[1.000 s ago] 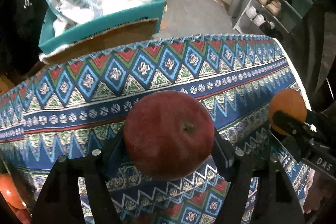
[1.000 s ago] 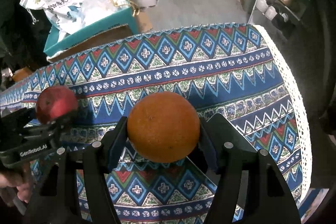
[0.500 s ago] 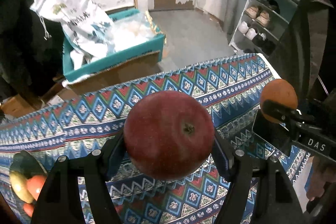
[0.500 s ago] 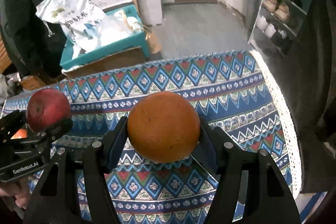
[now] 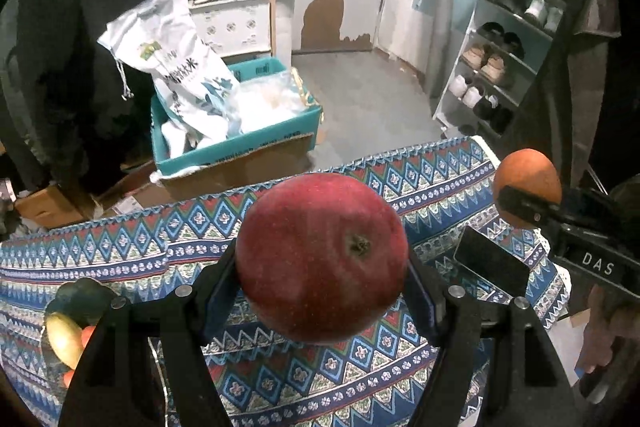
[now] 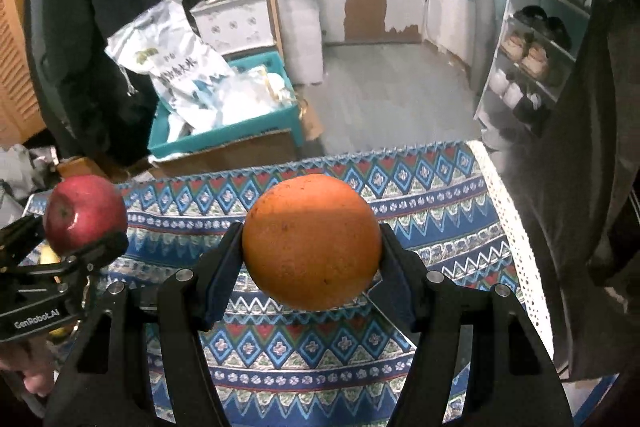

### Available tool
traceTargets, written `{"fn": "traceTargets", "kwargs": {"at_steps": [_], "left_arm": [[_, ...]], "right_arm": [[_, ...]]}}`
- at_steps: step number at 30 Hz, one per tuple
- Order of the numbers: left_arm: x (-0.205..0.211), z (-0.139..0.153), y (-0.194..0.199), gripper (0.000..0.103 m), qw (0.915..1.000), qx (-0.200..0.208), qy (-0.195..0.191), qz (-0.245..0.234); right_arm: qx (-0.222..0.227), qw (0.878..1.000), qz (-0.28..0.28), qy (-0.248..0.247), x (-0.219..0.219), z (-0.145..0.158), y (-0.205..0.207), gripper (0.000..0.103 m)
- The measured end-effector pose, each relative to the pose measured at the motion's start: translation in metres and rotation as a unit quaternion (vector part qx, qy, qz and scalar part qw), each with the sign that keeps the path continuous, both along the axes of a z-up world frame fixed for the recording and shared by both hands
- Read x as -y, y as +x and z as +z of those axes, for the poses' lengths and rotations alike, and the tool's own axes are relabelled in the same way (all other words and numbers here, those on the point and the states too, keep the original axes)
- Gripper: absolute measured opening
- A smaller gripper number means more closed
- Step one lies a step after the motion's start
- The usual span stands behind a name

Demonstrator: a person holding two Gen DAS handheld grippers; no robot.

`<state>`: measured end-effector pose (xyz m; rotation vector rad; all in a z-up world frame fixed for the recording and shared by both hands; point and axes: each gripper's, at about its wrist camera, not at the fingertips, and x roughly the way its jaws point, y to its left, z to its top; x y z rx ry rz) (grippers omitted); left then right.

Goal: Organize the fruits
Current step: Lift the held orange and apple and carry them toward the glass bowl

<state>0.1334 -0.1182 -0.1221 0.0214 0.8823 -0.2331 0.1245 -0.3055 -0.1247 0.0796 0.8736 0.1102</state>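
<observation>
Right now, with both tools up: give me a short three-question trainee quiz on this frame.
1. True or false: the left tool is shut on the red apple.
2. Which fruit does the right tool hold? A) lemon B) orange C) pear
3. Fill in: both fruits hang above the patterned ____.

Key:
1. True; both pads press on its sides.
2. B, the orange.
3. Tablecloth.
</observation>
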Motion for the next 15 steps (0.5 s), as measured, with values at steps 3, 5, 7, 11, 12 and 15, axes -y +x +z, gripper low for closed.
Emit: {"fn": "traceTargets", "kwargs": {"at_steps": [3, 5, 7, 11, 12, 15], "left_arm": [[-0.001, 0.012, -0.010, 0.075, 0.9999, 0.013, -0.002, -0.002], [-0.002, 0.021, -0.017, 0.075, 0.9997, 0.024, -0.004, -0.002], [-0.002, 0.029, -0.023, 0.075, 0.9995, 0.031, -0.006, -0.002], [-0.006, 0.040, -0.034, 0.075, 0.9991, 0.039, -0.016, -0.002], [-0.008, 0.043, -0.036, 0.075, 0.9990, 0.040, -0.019, -0.001], [-0.015, 0.049, -0.043, 0.075, 0.9986, 0.045, -0.027, 0.005]], "right_arm": [[0.011, 1.000, 0.003, 0.000, -0.003, 0.011, -0.006, 0.065], [0.017, 1.000, 0.006, 0.001, -0.005, 0.018, -0.010, 0.065], [0.024, 1.000, 0.009, 0.003, -0.007, 0.025, -0.014, 0.065], [0.036, 0.999, 0.015, 0.006, -0.011, 0.037, -0.023, 0.065], [0.039, 0.999, 0.017, 0.007, -0.011, 0.039, -0.025, 0.065], [0.048, 0.999, 0.024, 0.008, -0.016, 0.047, -0.032, 0.065]]}}
